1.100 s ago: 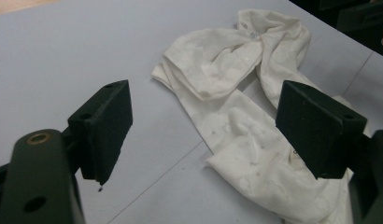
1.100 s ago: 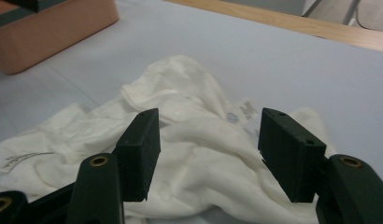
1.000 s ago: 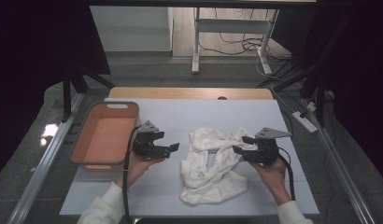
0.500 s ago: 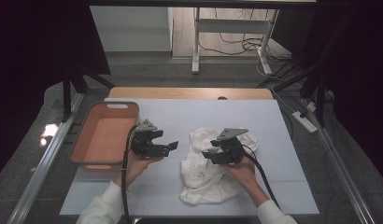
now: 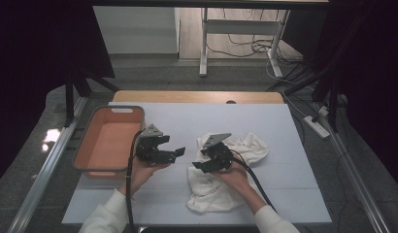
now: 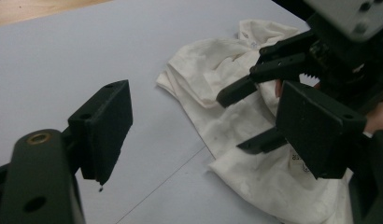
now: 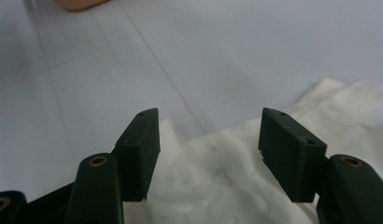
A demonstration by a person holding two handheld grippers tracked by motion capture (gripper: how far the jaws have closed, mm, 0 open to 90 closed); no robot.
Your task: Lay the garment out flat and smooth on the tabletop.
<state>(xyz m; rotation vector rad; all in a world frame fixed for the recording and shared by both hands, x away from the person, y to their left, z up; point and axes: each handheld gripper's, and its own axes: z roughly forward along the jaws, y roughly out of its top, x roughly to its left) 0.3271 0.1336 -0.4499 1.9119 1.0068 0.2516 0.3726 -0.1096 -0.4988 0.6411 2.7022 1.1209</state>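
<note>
1. The right gripper [image 5: 201, 165] hangs over the white cloth [image 5: 221, 194], above the cloth's left part, with its jaws spread wide and nothing between them.
2. In the right gripper view the same gripper [image 7: 208, 140] looks down on the cloth [image 7: 217, 182]; the crumpled fabric lies below the gap between the jaws, and whether the tips touch it I cannot tell.
3. The left gripper [image 5: 176, 153] is held just left of the cloth, between it and the orange bin [image 5: 106, 145], jaws also spread wide and gripping nothing.
4. In the left gripper view the left gripper [image 6: 203, 121] points at the cloth [image 6: 255, 172], and the right gripper [image 6: 241, 116] shows beyond it, its open jaws over the fabric.
5. The cloth lies crumpled on the pale blue tabletop [image 5: 265, 121], well right of the bin and near the table's front edge.
6. The high view gives the whole layout: bin, both grippers, the person's left hand [image 5: 143, 171] and right hand [image 5: 238, 178] in white sleeves, and cables on the floor beyond the table.
7. The left gripper view adds the cloth's folds and a small printed label on it near the right-hand jaw, too small to read.
8. The right gripper view adds a corner of the bin [image 7: 80, 3] at its top edge and faint seam lines across the tabletop [image 7: 227, 46].
</note>
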